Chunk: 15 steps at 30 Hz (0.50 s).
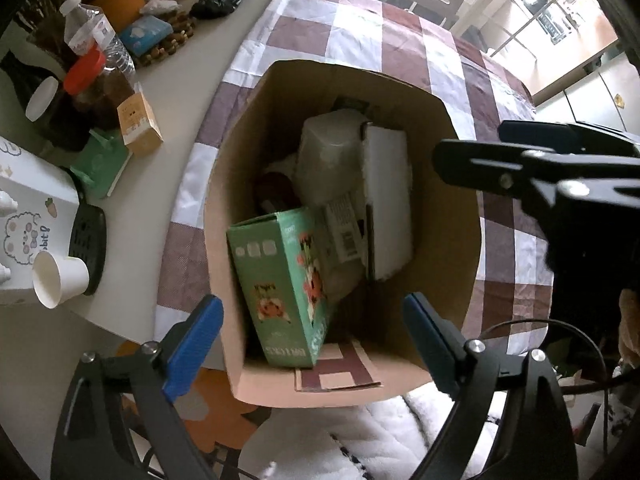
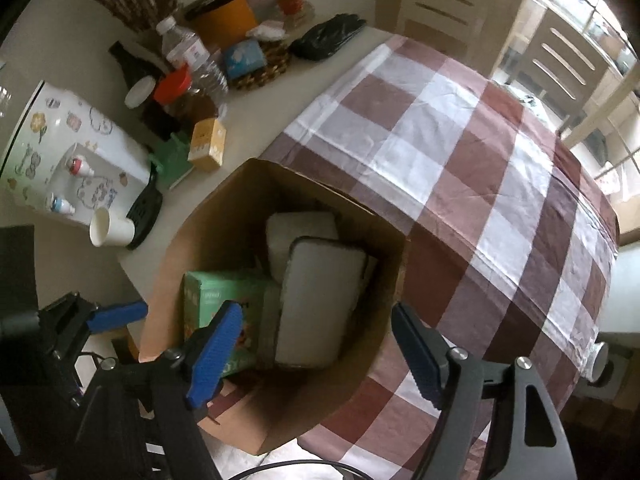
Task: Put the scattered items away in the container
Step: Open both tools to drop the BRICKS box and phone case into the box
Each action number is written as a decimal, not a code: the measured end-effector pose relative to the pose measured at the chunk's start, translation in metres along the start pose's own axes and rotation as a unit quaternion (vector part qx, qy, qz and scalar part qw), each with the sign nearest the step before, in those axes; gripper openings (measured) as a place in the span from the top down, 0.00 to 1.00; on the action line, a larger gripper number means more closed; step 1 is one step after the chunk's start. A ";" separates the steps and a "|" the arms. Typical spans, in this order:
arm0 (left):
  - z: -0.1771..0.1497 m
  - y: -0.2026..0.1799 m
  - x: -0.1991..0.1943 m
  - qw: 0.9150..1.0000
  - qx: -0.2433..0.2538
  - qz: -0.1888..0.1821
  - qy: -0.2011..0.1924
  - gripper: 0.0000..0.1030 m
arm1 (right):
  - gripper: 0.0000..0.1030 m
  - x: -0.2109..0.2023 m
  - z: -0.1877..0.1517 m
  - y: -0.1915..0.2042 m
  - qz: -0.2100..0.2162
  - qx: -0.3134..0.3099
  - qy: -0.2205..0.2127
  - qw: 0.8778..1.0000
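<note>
Inside, green box (image 1: 286, 284) upright, leaning.

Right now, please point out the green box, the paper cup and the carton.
green box (image 1: 280, 280): left wrist view, its printed side.
paper cup (image 2: 114, 232): right wrist view, its outer wall.
carton (image 1: 460, 280): left wrist view, its inner right wall.

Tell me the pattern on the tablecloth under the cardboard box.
Brown-and-white check on the tablecloth; the right wrist view shows it best.

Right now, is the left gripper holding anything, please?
No, the left gripper is open and empty above the cardboard box, with the green box lying inside.
</note>
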State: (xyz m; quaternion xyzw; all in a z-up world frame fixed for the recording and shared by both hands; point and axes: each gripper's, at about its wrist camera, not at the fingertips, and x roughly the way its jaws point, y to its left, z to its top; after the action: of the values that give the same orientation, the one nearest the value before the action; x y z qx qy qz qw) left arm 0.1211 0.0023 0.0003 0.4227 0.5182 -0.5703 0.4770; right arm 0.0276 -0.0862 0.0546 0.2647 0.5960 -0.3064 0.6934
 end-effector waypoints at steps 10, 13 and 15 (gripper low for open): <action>-0.003 -0.014 -0.012 1.000 0.019 -0.001 -0.002 0.10 | 0.23 -0.015 -0.036 -0.027 -0.059 0.040 0.003 0.997; -0.004 -0.016 -0.013 1.000 0.024 -0.001 -0.001 0.10 | 0.23 -0.012 -0.051 -0.033 -0.061 0.054 0.013 0.997; -0.005 -0.018 -0.014 1.000 0.027 0.002 -0.001 0.10 | 0.23 -0.011 -0.060 -0.034 -0.063 0.061 0.018 0.996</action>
State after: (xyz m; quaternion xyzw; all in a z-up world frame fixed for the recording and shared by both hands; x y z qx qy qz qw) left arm 0.1063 0.0085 0.0165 0.4356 0.5013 -0.5840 0.4669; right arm -0.0381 -0.0641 0.0561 0.2739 0.6041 -0.3808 0.6442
